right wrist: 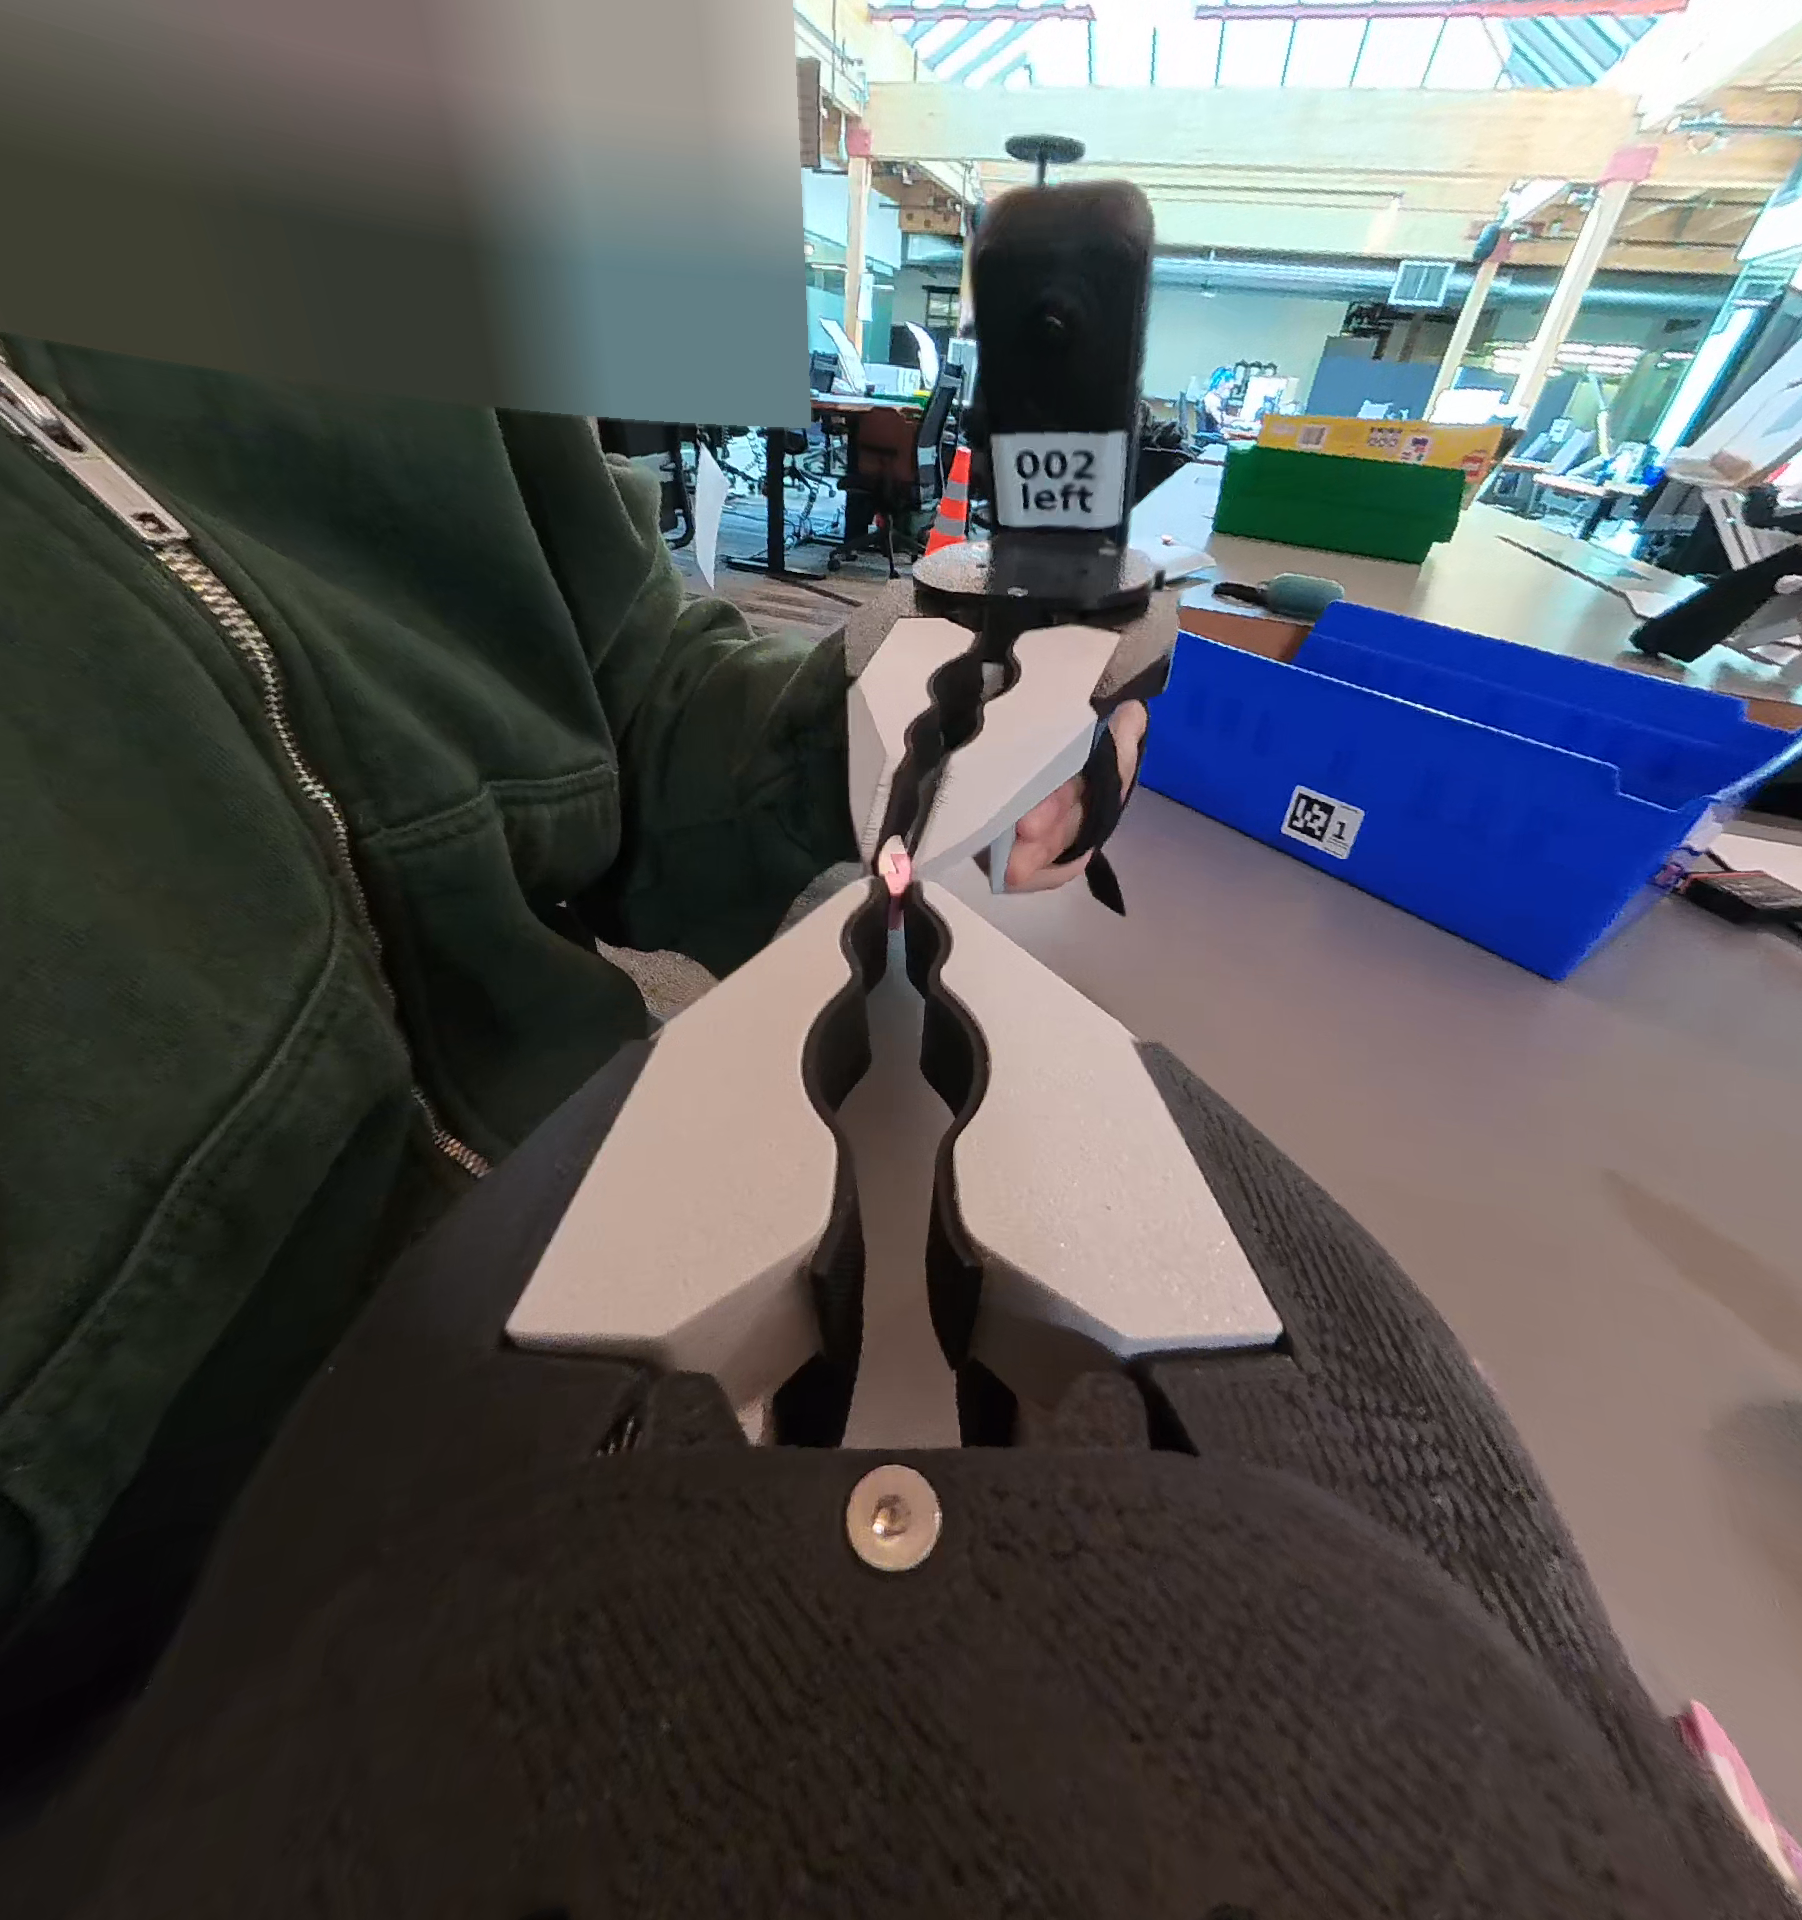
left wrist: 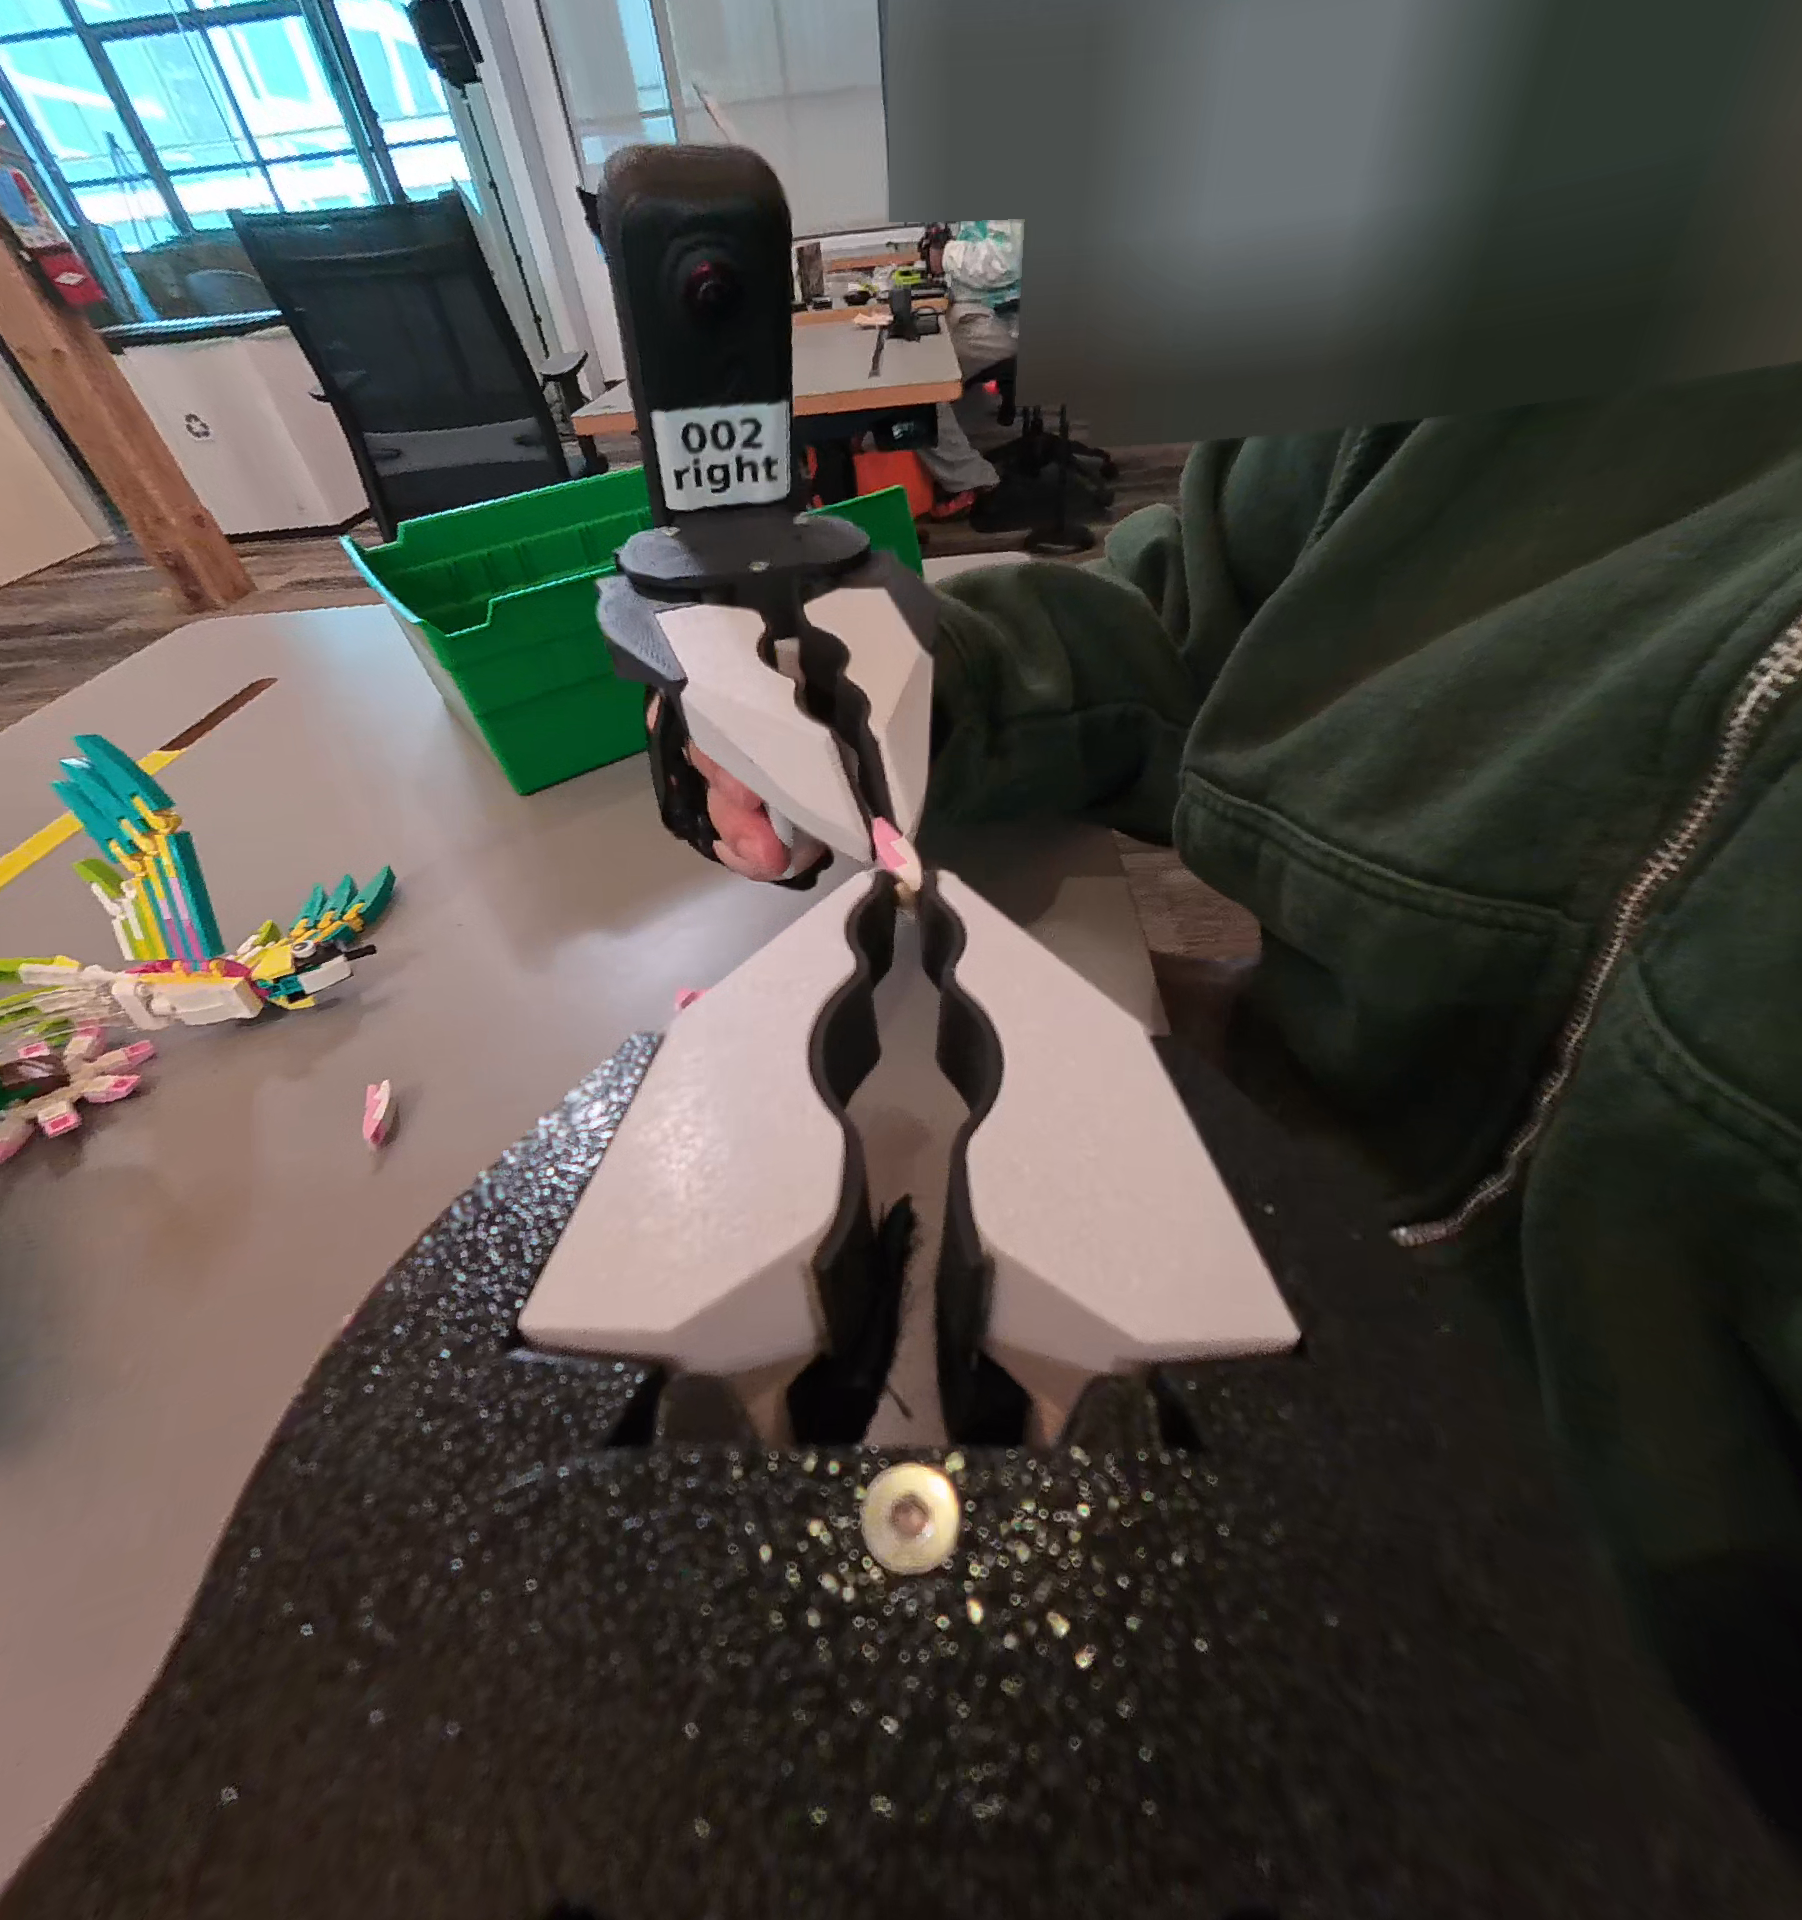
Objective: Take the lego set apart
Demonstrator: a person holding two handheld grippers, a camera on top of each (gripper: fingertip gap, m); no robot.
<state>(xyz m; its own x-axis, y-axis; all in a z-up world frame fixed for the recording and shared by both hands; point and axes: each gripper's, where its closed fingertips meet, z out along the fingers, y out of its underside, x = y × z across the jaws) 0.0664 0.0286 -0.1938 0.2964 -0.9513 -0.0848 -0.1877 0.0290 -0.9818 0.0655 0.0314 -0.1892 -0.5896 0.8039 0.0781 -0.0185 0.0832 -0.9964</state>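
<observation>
My left gripper (left wrist: 902, 883) and my right gripper (right wrist: 892, 896) meet tip to tip above the table, both shut on one small pink and white lego piece (left wrist: 895, 850), which also shows in the right wrist view (right wrist: 893, 871). In the left wrist view the right gripper (left wrist: 889, 840) faces mine from above; in the right wrist view the left gripper (right wrist: 892, 854) does the same. The lego set, a colourful bird with teal feathers (left wrist: 180, 935), lies on the table at the left, with a pink flower part (left wrist: 55, 1091) and a loose pink piece (left wrist: 379, 1112) near it.
A green bin (left wrist: 523, 623) stands behind the grippers on the grey table (left wrist: 253, 1299). A blue bin (right wrist: 1448, 790) stands at the right in the right wrist view. A person's dark green zipped jacket (left wrist: 1499, 831) is close beside the grippers. An office chair (left wrist: 409, 353) is behind. Only a small space, under 4 cm, lies between the two pairs of fingers.
</observation>
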